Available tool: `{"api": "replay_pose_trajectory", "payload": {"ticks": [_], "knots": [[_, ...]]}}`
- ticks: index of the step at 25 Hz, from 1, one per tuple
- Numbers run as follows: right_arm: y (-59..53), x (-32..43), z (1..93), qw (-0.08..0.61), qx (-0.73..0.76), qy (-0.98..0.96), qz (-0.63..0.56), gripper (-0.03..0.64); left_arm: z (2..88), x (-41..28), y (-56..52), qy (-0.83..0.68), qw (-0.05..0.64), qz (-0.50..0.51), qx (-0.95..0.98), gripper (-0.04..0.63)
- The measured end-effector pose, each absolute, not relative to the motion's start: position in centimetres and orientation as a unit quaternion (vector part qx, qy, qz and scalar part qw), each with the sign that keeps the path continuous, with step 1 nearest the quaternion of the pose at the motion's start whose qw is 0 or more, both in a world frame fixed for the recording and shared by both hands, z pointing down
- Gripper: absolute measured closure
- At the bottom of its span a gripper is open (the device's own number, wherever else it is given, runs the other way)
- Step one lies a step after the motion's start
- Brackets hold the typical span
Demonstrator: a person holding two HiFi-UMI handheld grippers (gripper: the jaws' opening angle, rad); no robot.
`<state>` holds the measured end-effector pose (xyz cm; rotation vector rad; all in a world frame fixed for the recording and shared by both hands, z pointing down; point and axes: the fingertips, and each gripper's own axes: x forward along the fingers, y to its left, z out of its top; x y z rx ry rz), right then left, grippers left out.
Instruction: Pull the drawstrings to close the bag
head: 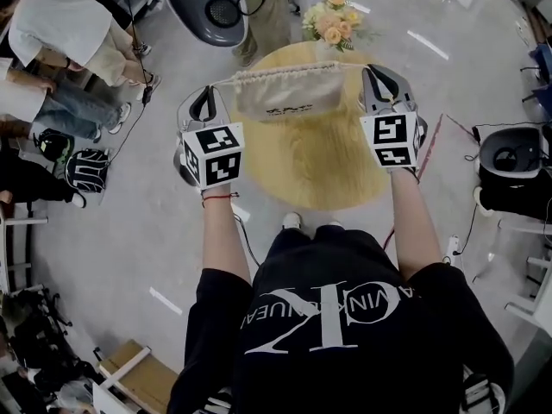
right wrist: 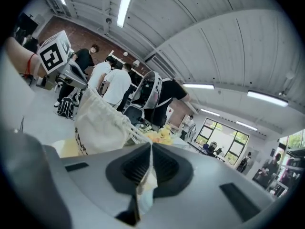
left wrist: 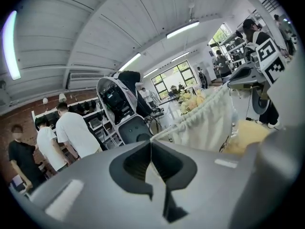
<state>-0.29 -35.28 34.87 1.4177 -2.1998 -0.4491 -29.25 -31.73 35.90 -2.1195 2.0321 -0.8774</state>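
Observation:
A cream cloth drawstring bag (head: 287, 95) hangs in the air above the round wooden table (head: 323, 166), its gathered top stretched between the two grippers. My left gripper (head: 210, 91) is shut on the left drawstring (head: 222, 82), which runs taut to the bag's top. On the other side my right gripper (head: 373, 73) is shut on the right drawstring (head: 352, 65). In the left gripper view the bag (left wrist: 209, 123) hangs past the closed jaws, the cord (left wrist: 164, 131) pinched at their tip. The right gripper view shows the bag (right wrist: 97, 125) at left, its cord (right wrist: 137, 136) pinched likewise.
A bouquet of yellow and peach flowers (head: 332, 20) stands at the table's far edge. Several people (head: 60, 33) stand at the far left beside a black backpack (head: 86, 169). A grey machine (head: 211, 3) is beyond the table, and a chair (head: 509, 158) at right.

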Motion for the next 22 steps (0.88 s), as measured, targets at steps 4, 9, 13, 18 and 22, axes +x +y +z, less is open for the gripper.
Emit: {"api": "replay_pose_trajectory", "payload": {"ticks": [4,9,13,18,22], "knots": [[-35.5,0.3,33.4,0.232,0.533,-0.795,-0.175,0.598,34.3,-29.3,-31.6,0.672,0.075,-0.280,-0.681,0.578],[-36.4,1.2,32.0,0.214,0.548,-0.789,-0.176,0.598,32.8,-29.8,-32.0,0.684,0.081,-0.254,-0.679,0.580],[-36.9,2.0,31.2,0.204,0.558,-0.785,-0.176,0.598,32.2,-30.1,-32.2,0.687,0.086,-0.250,-0.677,0.580],[-36.7,3.7,31.2,0.201,0.567,-0.780,-0.174,0.598,31.9,-29.9,-31.7,0.691,0.090,-0.243,-0.675,0.580],[-37.0,4.1,30.6,0.200,0.572,-0.776,-0.175,0.598,31.4,-30.0,-31.8,0.694,0.088,-0.232,-0.676,0.580]]}}
